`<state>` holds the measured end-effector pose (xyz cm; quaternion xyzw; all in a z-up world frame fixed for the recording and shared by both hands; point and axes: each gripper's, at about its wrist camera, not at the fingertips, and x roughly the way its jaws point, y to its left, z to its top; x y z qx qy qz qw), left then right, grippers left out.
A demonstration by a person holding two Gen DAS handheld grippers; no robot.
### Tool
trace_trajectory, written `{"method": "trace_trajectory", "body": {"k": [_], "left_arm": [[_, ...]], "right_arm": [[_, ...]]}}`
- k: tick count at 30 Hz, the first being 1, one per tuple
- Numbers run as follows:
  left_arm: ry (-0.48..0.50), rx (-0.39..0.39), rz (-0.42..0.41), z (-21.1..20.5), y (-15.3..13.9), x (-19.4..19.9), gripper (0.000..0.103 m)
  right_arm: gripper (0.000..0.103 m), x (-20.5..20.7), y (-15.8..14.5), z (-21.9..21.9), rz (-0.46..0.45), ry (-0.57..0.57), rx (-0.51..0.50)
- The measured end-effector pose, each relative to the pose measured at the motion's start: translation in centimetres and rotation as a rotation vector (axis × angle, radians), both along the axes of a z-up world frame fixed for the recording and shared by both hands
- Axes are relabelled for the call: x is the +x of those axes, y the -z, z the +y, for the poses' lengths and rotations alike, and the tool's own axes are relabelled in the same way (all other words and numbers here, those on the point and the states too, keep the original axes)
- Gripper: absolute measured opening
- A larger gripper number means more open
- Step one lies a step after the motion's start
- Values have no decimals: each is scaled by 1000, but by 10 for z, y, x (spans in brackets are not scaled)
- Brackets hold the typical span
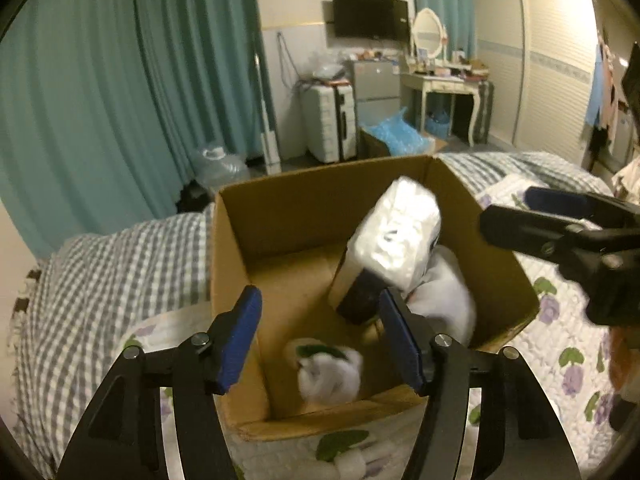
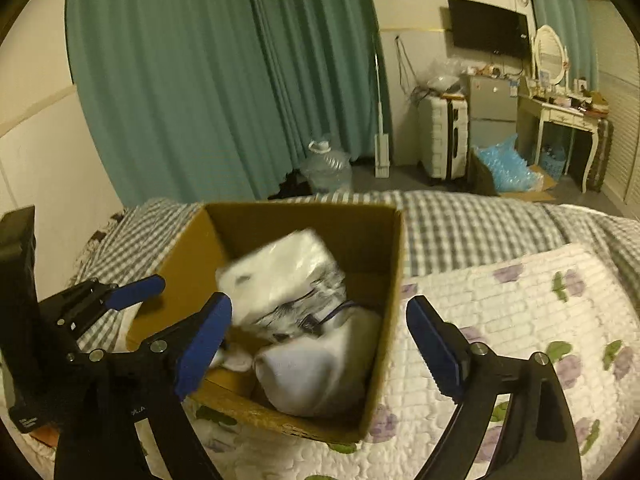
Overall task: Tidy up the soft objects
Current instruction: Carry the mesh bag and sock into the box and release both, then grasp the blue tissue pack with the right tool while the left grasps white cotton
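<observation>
An open cardboard box [image 1: 236, 280] [image 2: 394, 272] stands on the bed. Inside it a white plastic-wrapped tissue pack [image 1: 394, 236] [image 2: 280, 276] leans tilted and blurred on a white soft bundle [image 1: 448, 296] [image 2: 316, 372]. A small white soft item with green marking [image 1: 328, 372] lies at the box's near corner. My left gripper [image 1: 320, 340] is open over the near edge of the box, empty. My right gripper [image 2: 320, 344] is open over the box's right side, empty; it shows in the left wrist view [image 1: 516, 216] beside the box's right wall. The left gripper shows in the right wrist view [image 2: 136, 292].
The box sits on a floral quilt [image 2: 520, 320] over a grey checked blanket [image 1: 100, 280]. Beyond the bed are teal curtains [image 2: 200, 80], a water jug [image 2: 326, 164], a white suitcase [image 2: 442, 140], a small fridge [image 2: 492, 108], a dressing table [image 2: 560, 112] and a box of blue packing [image 2: 508, 170].
</observation>
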<state>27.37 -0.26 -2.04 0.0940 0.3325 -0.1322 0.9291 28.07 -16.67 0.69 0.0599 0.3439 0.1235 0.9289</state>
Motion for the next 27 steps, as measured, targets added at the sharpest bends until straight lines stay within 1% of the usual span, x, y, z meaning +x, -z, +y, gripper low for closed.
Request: {"method": "trace_trajectory", "body": {"k": [3,5,7,8,10,12,13,15,17,19,22,25,27], "left_arm": [[-10,-18,-14,5,-16,-5,62],[-8,-46,-35,9,-32,-18,62],[-10,-71,-77,14,-55,-34,62],[-11,-79,-96,16,-65,-41,62],[-14,-99,-142,21,-89,-61,63],[-14,-119,-179,27,-108,-78,68],[-12,-136,-201,30,-117,-88,75],[-18,-164,-251,38,-136,-109,76],[-41,-166,-281,44,-149,-126,76],[-64,-160,-301,48,-157,-141,76],[-92,-146,-307,50,-158,-154,76],[-112,-137,-300,45,-149,-164,76],[-124,-138,-285,38,-137,-168,76]], "right_arm": [[90,-17,-23,-6,-31,18,-20],[90,-31,-36,-5,-52,23,-30],[91,-50,-56,-8,-81,28,-45],[94,-58,-62,-10,-93,29,-52],[95,-78,-81,-10,-127,38,-73],[97,-99,-101,-11,-166,52,-94],[98,-111,-111,-10,-186,59,-106],[98,-128,-127,-10,-216,62,-124],[100,-141,-138,-11,-237,66,-137],[100,-154,-147,-11,-250,62,-139],[100,-171,-151,-14,-246,48,-141],[100,-183,-142,-17,-230,45,-155],[100,-187,-128,-21,-195,37,-153]]}}
